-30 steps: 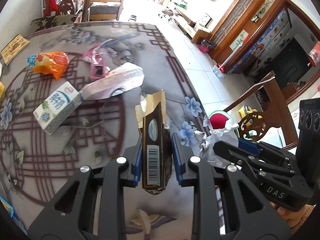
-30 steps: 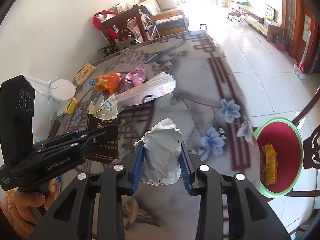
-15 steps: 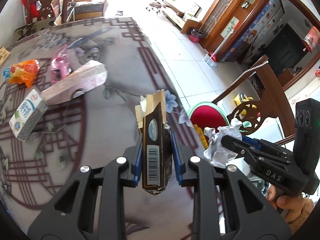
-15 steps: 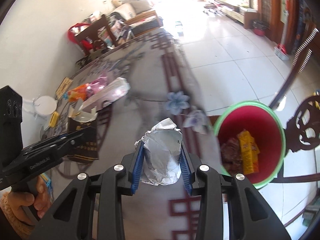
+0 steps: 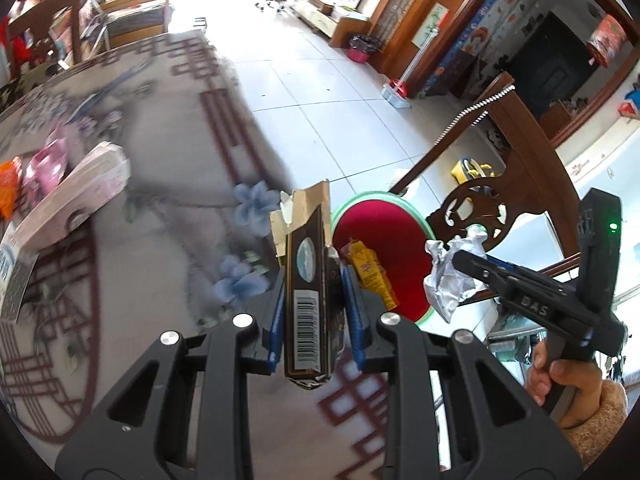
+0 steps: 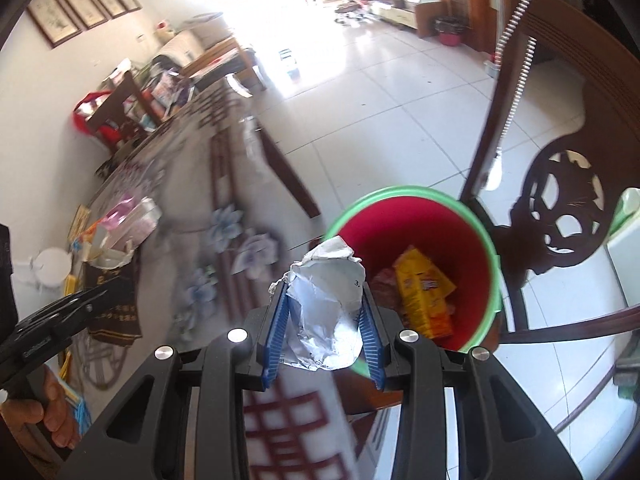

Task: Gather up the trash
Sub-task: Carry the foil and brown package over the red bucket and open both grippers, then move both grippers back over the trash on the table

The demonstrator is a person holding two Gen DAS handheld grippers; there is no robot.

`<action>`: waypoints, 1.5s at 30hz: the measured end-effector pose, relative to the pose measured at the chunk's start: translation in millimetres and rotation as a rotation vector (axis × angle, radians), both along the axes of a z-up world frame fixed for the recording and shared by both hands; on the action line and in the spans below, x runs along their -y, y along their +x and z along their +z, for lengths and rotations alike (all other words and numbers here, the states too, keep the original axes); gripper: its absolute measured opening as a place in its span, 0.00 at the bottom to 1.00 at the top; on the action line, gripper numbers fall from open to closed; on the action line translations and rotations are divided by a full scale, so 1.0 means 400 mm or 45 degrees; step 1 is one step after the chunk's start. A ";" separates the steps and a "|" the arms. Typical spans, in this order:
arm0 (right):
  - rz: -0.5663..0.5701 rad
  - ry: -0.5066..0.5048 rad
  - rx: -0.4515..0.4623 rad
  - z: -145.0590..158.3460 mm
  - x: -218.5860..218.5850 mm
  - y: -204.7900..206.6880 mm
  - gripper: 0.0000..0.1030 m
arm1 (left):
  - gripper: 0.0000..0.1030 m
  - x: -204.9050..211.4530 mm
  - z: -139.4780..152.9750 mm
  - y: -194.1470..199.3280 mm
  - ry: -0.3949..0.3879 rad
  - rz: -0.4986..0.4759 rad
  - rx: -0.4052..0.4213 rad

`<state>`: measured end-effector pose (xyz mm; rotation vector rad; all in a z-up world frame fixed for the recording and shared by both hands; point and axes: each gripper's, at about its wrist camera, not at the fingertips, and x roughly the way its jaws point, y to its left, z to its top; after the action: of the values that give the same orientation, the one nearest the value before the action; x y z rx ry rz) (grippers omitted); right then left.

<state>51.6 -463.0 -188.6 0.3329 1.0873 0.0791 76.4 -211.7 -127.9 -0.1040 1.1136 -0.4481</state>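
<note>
The tall dark brown carton with a barcode and torn-open top [image 5: 310,300] is standing upright, pinched between the left tool's blue pads. The crumpled silvery-white foil wrapper [image 6: 326,308] is sitting squeezed in the right tool. The red plastic bin with a green rim [image 6: 472,248] is sitting on the floor just off the table edge, holding a yellow packet [image 6: 424,292] inside.

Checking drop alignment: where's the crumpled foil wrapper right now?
Clamped in the right gripper: the crumpled foil wrapper sits mid-frame in the right wrist view, at the table edge, just left of the red bin holding a yellow packet.
</note>
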 end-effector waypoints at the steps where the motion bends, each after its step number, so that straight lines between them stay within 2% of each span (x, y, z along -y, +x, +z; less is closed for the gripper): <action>1: -0.013 -0.005 -0.003 -0.005 0.013 0.004 0.33 | 0.24 0.015 0.003 0.005 -0.001 -0.016 0.006; 6: -0.093 -0.009 -0.016 -0.031 0.087 0.019 0.37 | 0.24 0.100 0.004 0.028 0.000 -0.107 0.014; 8: -0.134 0.003 -0.018 -0.038 0.111 0.019 0.55 | 0.24 0.134 -0.005 0.039 0.003 -0.145 0.004; 9: -0.153 0.010 -0.017 -0.040 0.120 0.019 0.68 | 0.24 0.148 -0.009 0.042 0.006 -0.161 0.000; 11: -0.195 0.031 -0.007 -0.039 0.145 0.013 0.68 | 0.24 0.181 -0.018 0.049 0.013 -0.203 -0.006; 18: -0.265 -0.018 0.016 -0.021 0.197 0.000 0.67 | 0.24 0.283 -0.039 0.059 -0.004 -0.335 -0.008; 23: -0.306 -0.018 0.006 -0.024 0.219 -0.012 0.67 | 0.25 0.346 -0.048 0.059 0.024 -0.405 -0.005; 24: -0.308 -0.018 0.002 -0.025 0.220 -0.016 0.67 | 0.27 0.352 -0.047 0.059 0.023 -0.410 -0.002; 26: -0.312 -0.020 -0.003 -0.026 0.221 -0.020 0.68 | 0.43 0.362 -0.041 0.056 0.014 -0.409 0.015; 27: -0.314 -0.020 -0.005 -0.025 0.219 -0.024 0.68 | 0.55 0.363 -0.037 0.054 0.013 -0.404 0.026; 36: -0.317 -0.045 0.015 0.004 0.193 -0.050 0.68 | 0.56 0.306 0.003 0.034 -0.033 -0.355 0.060; 42: -0.266 -0.063 0.050 0.042 0.126 -0.068 0.70 | 0.57 0.209 0.037 0.000 -0.061 -0.267 0.087; 45: -0.233 -0.074 0.061 0.054 0.083 -0.075 0.71 | 0.57 0.123 0.050 -0.018 -0.059 -0.184 0.106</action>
<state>21.4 -496.1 -166.8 0.3749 1.0052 -0.1066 69.2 -260.8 -108.0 -0.0448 1.0333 -0.6026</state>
